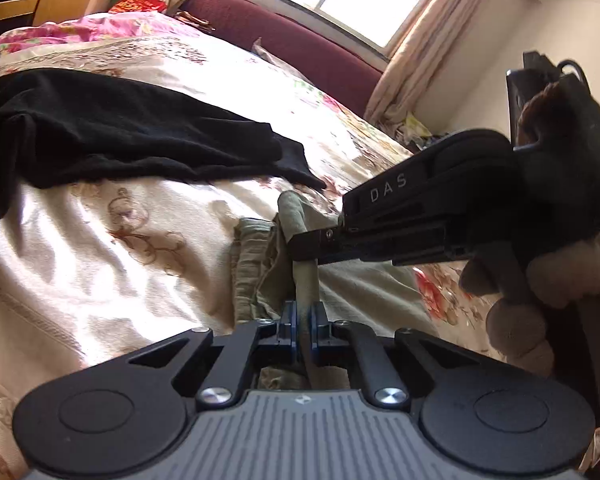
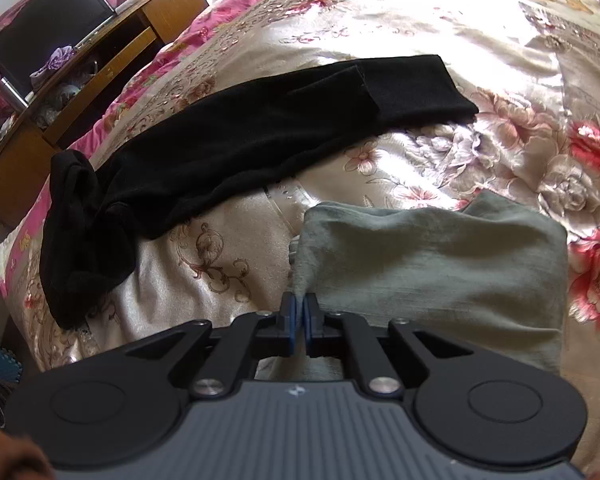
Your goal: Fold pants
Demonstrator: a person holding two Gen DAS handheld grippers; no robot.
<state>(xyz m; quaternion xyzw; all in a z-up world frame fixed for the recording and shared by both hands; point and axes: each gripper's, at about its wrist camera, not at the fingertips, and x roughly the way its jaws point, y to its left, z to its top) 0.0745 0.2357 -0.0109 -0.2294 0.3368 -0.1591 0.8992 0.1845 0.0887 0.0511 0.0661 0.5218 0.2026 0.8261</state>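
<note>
Both grippers are clamped on cloth right now. Left gripper point(image 1: 304, 320) has its blue pads pinched on an upright ridge of the grey-green pants point(image 1: 260, 264), and the right gripper point(image 2: 299, 316) is nipped tight on a corner of the same garment, which the right wrist view shows as a compact, already doubled-over bundle point(image 2: 440, 264). In the left wrist view the right gripper point(image 1: 300, 246) comes in from the right and bites the fabric just beyond the left one, so the two grips sit close together along one edge.

Those pants lie on the floral bedspread point(image 2: 520, 120), towards its near edge, with a pair of black pants point(image 2: 260, 132) stretched out well apart, farther across the bed.

My read: a fold is in progress, with both hands holding one edge ready to carry it over. To do it well, the two grips should travel together at the same height, keeping the edge taut between them so no sag or twist forms. The cloth looks soft and limp, so it will likely droop wherever it is unsupported; a low, slow carry suits it. Lay the edge square on the layer beneath before letting go, and release both at once. The satin cover looks slippery, so dragging could slide the whole bundle.
</note>
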